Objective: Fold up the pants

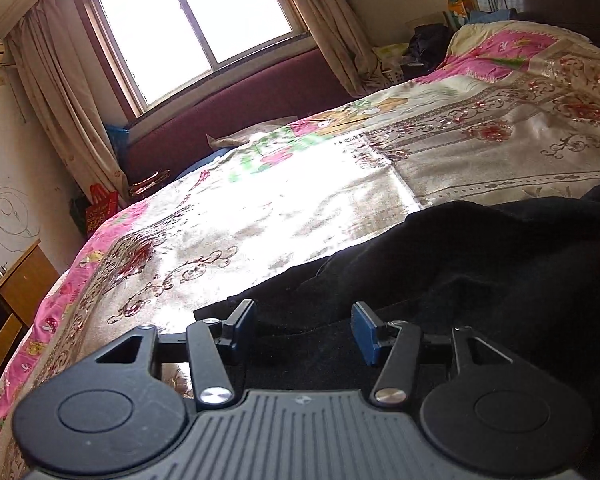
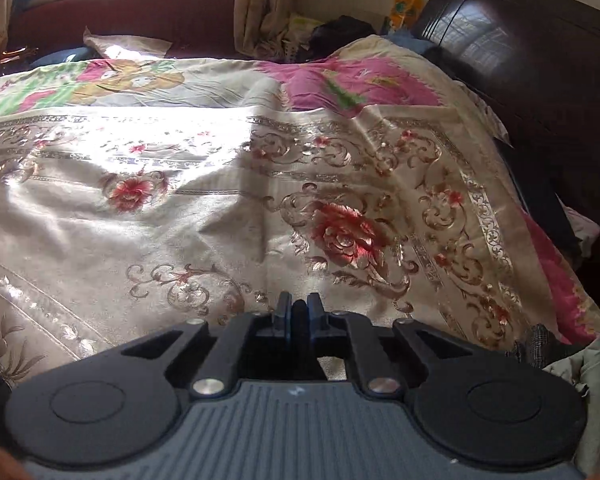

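Note:
Black pants (image 1: 460,264) lie rumpled on the floral bedspread (image 1: 260,208) at the lower right of the left wrist view. My left gripper (image 1: 303,326) is open, its blue-padded fingers spread just above the near edge of the pants, holding nothing. My right gripper (image 2: 299,316) is shut on a thin fold of black fabric (image 2: 299,320) pinched between its pads, low over the bedspread (image 2: 220,200). Whether that fabric belongs to the pants is hidden behind the gripper body.
A dark wooden headboard (image 2: 540,60) stands at the right. A maroon padded bench (image 1: 236,108) runs under the window (image 1: 188,28) beyond the bed. A wooden desk (image 1: 16,284) is at the left. Pale green cloth (image 2: 596,400) lies at the bed's near right.

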`<state>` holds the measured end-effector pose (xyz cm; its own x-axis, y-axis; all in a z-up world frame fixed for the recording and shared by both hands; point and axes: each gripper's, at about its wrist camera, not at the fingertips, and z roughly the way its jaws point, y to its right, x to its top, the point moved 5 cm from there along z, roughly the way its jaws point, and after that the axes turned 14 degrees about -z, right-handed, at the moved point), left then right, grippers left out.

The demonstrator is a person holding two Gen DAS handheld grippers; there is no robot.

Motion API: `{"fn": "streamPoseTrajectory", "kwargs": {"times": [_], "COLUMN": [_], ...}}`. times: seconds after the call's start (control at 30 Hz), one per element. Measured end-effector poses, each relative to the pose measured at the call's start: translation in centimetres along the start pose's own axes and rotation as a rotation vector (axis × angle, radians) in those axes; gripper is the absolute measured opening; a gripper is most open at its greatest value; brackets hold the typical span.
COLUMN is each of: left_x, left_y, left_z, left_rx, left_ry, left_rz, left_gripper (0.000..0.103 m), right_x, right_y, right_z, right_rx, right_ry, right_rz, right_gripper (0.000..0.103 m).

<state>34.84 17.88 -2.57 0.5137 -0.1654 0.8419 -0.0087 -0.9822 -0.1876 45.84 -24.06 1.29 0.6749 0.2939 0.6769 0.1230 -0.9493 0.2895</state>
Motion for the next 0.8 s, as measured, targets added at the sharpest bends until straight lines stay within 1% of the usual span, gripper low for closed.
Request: {"fn": "streamPoseTrajectory", "kwargs": {"times": [0.03,0.07,0.1,0.13,0.17,0.2,0.23,0.27,0.3,0.37,0.43,0.47,0.5,0.53,0.57,0.63,0.7,0.73,0.77,0.8], "left_x": [-0.1,-0.2,-0.3,-0.4,-0.5,-0.6,-0.6,-0.7,-0.8,-1.2,-1.4,-1.5,-1.6,-1.7,-1.8,-2.0,-2.0,-1.9,-1.8,-1.6], "left_y": [-0.2,-0.2,-0.3,-0.2,-0.1,-0.1,0.1,0.3,0.4,0.7,0.9,1.0,0.9,0.8,0.7,0.7,0.6,0.5,0.3,0.1], "left_z": [0.0,0.0,0.0,-0.1,-0.2,-0.4,-0.7,-1.2,-1.6,-2.2,-2.8,-3.0,-3.1,-3.1,-2.9,-2.6,-2.0,-1.7,-1.5,-1.3], "left_rx": [-0.003,-0.003,-0.001,-0.003,-0.006,-0.009,-0.012,-0.016,-0.020,-0.033,-0.042,-0.042,-0.042,-0.042,-0.043,-0.042,-0.032,-0.030,-0.024,-0.019], "left_ry": [0.000,0.002,0.003,0.003,0.003,0.006,0.011,0.017,0.021,0.020,0.019,0.021,0.021,0.019,0.015,0.009,0.006,0.005,0.009,0.015], "left_rz": [0.006,0.009,0.009,0.005,-0.001,-0.007,-0.011,-0.012,-0.011,0.001,0.023,0.026,0.021,0.010,-0.002,-0.011,-0.004,0.008,0.031,0.054], "left_gripper": [0.067,0.067,0.068,0.068,0.068,0.068,0.068,0.068,0.068,0.071,0.072,0.073,0.073,0.074,0.074,0.074,0.074,0.074,0.074,0.074], "right_x": [-0.5,-1.3,-2.3,-3.5,-4.4,-5.6,-6.6,-7.4,-7.8,-8.2,-8.2,-8.2,-8.3,-8.5,-8.7,-9.3,-9.7,-9.7,-9.1,-8.2], "right_y": [-2.1,-4.0,-5.8,-7.8,-9.2,-11.0,-12.5,-13.3,-13.6,-13.6,-13.0,-12.9,-12.9,-13.7,-14.4,-16.4,-17.7,-17.6,-16.9,-15.8], "right_z": [-1.9,-3.6,-4.9,-6.4,-7.4,-8.7,-9.7,-10.3,-10.6,-10.8,-10.6,-10.7,-10.9,-11.5,-11.7,-11.2,-8.6,-7.1,-6.1,-5.6], "right_rx": [0.134,0.233,0.294,0.335,0.351,0.375,0.386,0.386,0.379,0.327,0.245,0.251,0.276,0.323,0.343,0.338,0.290,0.250,0.236,0.246], "right_ry": [0.041,0.053,0.056,0.059,0.067,0.091,0.113,0.122,0.128,0.124,0.111,0.114,0.115,0.123,0.135,0.147,0.095,0.060,0.033,0.025], "right_rz": [-0.038,-0.087,-0.136,-0.204,-0.266,-0.367,-0.454,-0.504,-0.525,-0.573,-0.629,-0.649,-0.664,-0.696,-0.729,-0.822,-0.867,-0.862,-0.822,-0.748], "right_gripper": [0.015,0.017,0.020,0.021,0.021,0.023,0.027,0.037,0.041,0.042,0.042,0.043,0.043,0.044,0.044,0.044,0.041,0.028,0.002,0.004]}}
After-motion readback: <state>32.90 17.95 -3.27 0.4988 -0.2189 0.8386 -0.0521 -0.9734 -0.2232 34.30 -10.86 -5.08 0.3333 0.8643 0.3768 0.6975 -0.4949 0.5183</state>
